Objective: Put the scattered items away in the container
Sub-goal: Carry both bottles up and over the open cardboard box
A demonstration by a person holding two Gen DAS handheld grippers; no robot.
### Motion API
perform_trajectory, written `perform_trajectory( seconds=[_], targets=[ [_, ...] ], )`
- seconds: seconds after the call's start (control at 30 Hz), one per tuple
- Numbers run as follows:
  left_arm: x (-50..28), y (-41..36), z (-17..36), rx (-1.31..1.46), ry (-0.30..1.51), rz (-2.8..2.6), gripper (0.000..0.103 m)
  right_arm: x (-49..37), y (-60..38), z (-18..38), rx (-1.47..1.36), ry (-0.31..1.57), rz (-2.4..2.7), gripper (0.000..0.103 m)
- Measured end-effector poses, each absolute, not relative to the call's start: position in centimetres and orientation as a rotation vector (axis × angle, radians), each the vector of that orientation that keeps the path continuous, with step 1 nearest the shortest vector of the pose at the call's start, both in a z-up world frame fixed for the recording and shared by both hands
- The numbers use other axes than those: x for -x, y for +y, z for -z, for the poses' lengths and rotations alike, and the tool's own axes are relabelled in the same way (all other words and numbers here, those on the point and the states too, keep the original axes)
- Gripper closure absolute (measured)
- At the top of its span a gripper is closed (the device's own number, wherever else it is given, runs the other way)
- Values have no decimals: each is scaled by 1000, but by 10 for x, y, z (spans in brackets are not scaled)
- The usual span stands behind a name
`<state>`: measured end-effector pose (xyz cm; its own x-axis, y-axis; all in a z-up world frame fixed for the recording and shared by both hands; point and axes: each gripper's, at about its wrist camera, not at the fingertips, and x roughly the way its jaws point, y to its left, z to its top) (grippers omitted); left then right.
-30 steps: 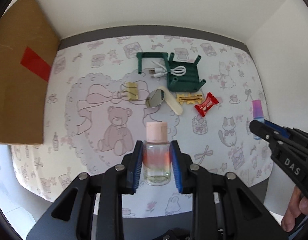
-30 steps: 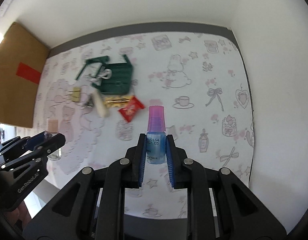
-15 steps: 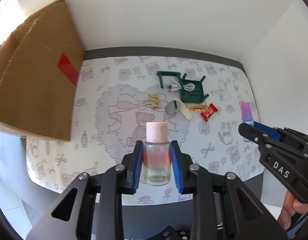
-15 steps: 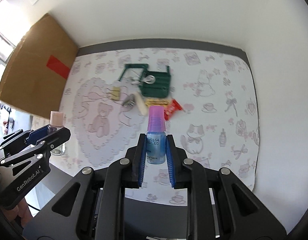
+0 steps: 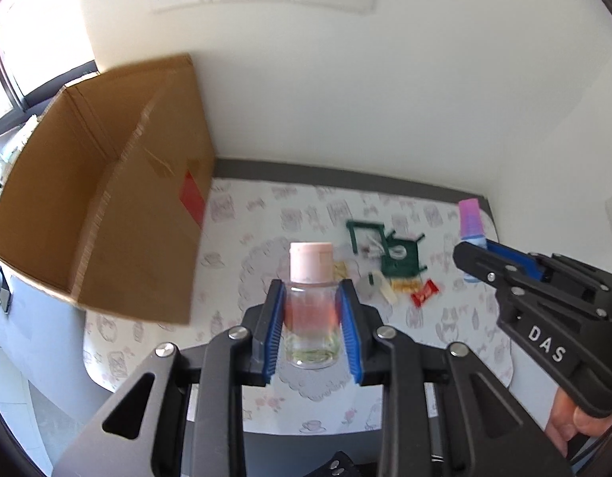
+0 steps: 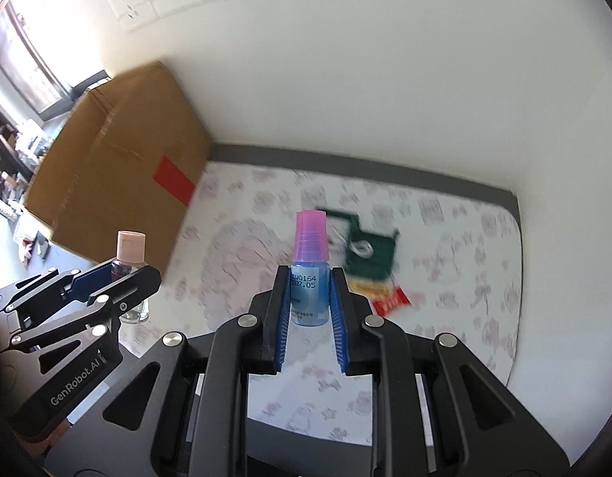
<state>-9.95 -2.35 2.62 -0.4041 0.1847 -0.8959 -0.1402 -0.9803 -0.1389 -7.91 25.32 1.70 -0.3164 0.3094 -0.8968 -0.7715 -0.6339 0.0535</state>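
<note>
Grippers (image 5: pixel 310 328) (image 6: pixel 308 310) each clamped on a bottle, cardboard box (image 5: pixel 107 214) left, clutter beyond.

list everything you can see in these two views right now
clear plastic bottle with pale pink cap: 1, pinkish liquid, clamped upright in the left gripper
small blue bottle with purple cap: 1, clamped upright in the right gripper
brown cardboard box with red tape: 1, open, left end of the table
green plastic stool-shaped toy: 1, tipped over on the mat, white cable on it
red candy wrapper: 1, beside the toy
gold items: too blurred to count, near the toy
small round mirror with cream handle: 1, mat centre
patterned white table mat: 1, pink prints
left gripper: 1, black, blue pads
right gripper: 1, black, blue pads
hand: 1, holding the right gripper
</note>
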Motion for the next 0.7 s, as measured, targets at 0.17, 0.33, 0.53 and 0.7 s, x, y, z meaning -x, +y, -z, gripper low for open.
perform_trajectory(
  seconds=[0.17,0.33,0.53,0.7],
  targets=[
    [113,-44,-42,1571,-86,-2534,76,110,253,-34,1213,594,-2091,84],
    [124,-67,-54,1562,-110,-2577,76,142,250,-50,1214,567,-2176,84],
    [136,-94,-66,1550,-125,-2625,76,178,244,-57,1238,526,-2246,84],
    [146,-121,-67,1565,-160,-2652,76,206,237,-61,1257,487,-2297,84]
  ],
)
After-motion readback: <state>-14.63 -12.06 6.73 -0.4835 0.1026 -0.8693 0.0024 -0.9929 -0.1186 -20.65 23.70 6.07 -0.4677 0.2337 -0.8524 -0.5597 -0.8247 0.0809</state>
